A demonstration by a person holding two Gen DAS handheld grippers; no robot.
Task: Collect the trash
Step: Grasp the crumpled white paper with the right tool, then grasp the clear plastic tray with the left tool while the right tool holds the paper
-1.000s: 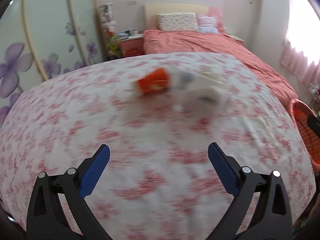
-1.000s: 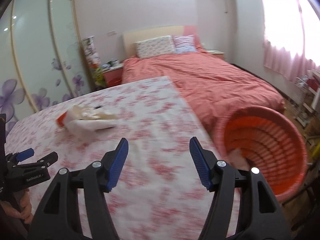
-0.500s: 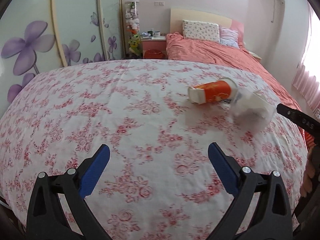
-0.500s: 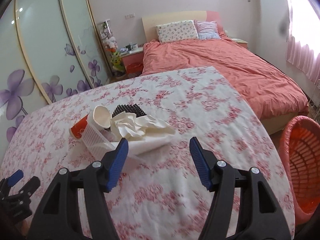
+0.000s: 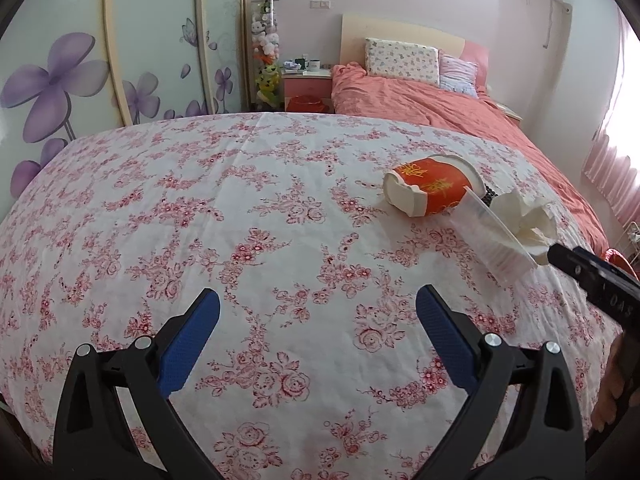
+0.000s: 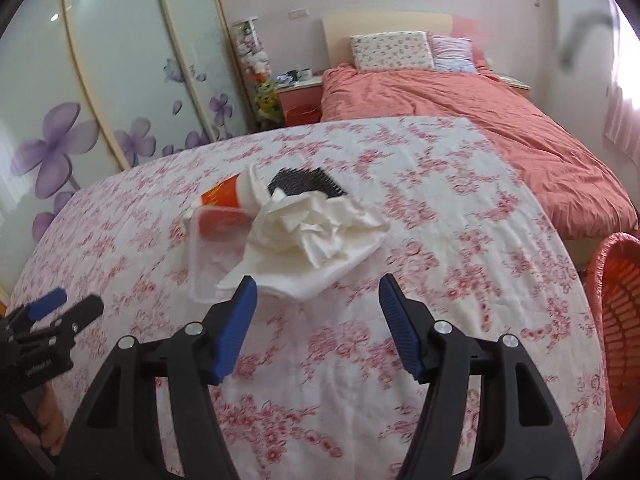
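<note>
A small heap of trash lies on the floral tablecloth (image 5: 248, 248): a tipped red paper cup (image 5: 430, 192) (image 6: 222, 196), a clear plastic lid (image 6: 212, 256) (image 5: 486, 236), crumpled white tissue (image 6: 316, 236) (image 5: 528, 220) and a black textured piece (image 6: 306, 186). My right gripper (image 6: 318, 326) stands open just short of the tissue, nothing between its blue pads. My left gripper (image 5: 318, 340) is open over bare cloth, well to the left of the cup. The right gripper's tip (image 5: 592, 280) shows at the right edge of the left wrist view.
An orange slatted basket (image 6: 616, 320) stands on the floor beyond the table's right edge. Behind the table is a bed with a coral cover (image 6: 460, 120), a nightstand (image 6: 300, 96) and flower-printed wardrobe doors (image 5: 80, 72). A hand (image 5: 608, 396) holds the right gripper.
The right gripper swung left from the basket side and closed in on the trash heap. The left gripper's view shifted left, so the cup moved from centre to the right.
</note>
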